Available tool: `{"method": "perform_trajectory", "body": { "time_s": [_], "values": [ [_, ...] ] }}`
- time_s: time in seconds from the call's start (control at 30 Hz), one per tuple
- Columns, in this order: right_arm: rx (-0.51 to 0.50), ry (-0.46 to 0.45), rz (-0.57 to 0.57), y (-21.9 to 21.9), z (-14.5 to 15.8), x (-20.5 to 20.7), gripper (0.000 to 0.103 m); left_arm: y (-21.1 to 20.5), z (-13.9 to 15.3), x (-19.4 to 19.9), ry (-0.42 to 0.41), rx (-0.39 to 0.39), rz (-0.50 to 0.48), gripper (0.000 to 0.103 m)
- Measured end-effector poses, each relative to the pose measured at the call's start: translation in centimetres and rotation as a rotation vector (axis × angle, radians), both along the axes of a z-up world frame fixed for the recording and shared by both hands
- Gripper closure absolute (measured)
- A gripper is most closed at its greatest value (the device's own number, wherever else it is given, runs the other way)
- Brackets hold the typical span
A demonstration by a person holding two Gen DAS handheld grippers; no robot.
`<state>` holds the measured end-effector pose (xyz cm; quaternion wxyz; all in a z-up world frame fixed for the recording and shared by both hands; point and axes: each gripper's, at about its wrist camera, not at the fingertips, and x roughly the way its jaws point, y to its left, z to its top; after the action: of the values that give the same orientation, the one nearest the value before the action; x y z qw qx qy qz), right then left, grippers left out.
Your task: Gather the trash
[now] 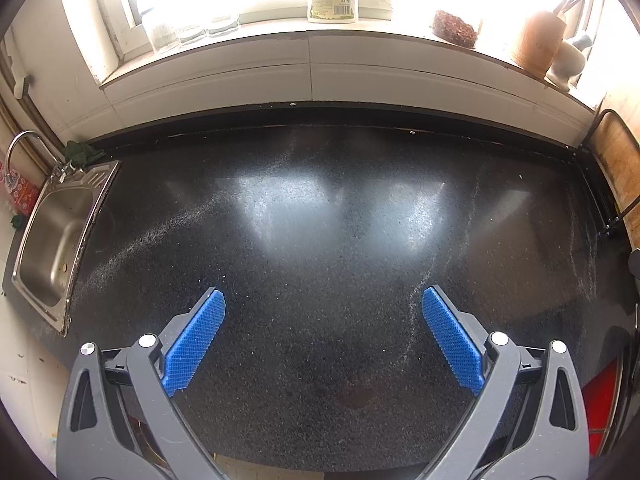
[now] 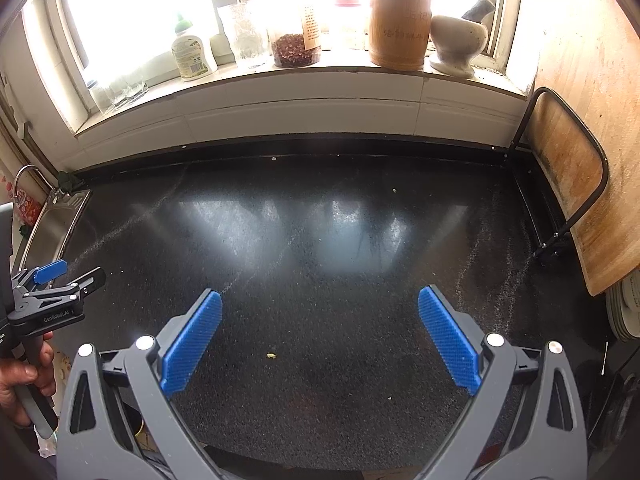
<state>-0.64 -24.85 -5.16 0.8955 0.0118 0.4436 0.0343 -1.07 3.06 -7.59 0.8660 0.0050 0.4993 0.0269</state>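
Note:
My left gripper (image 1: 323, 300) is open and empty over the black speckled countertop (image 1: 320, 220). My right gripper (image 2: 319, 300) is open and empty over the same countertop (image 2: 320, 240). A small yellow crumb (image 2: 271, 355) lies on the counter between the right gripper's blue pads, close in front of me. Smaller pale crumbs lie near the back (image 2: 395, 190) and near the front (image 2: 389, 398). The left gripper also shows at the left edge of the right wrist view (image 2: 68, 276), held in a hand, jaws open. No larger piece of trash shows.
A steel sink (image 1: 52, 240) with a tap sits at the left. The windowsill holds a bottle (image 2: 192, 56), glasses, a jar (image 2: 294, 50), a wooden utensil holder (image 2: 398, 28) and a mortar (image 2: 458, 38). A wooden cutting board (image 2: 568, 184) in a rack stands at the right.

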Motion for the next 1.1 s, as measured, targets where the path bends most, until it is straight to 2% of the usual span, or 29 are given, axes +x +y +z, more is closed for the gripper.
{"method": "perform_trajectory", "body": {
  "time_s": [1.1],
  "values": [
    [-0.004, -0.004, -0.010, 0.00, 0.45, -0.36, 0.008, 0.21, 0.14, -0.02, 0.014, -0.002, -0.009, 0.007]
  ]
}}
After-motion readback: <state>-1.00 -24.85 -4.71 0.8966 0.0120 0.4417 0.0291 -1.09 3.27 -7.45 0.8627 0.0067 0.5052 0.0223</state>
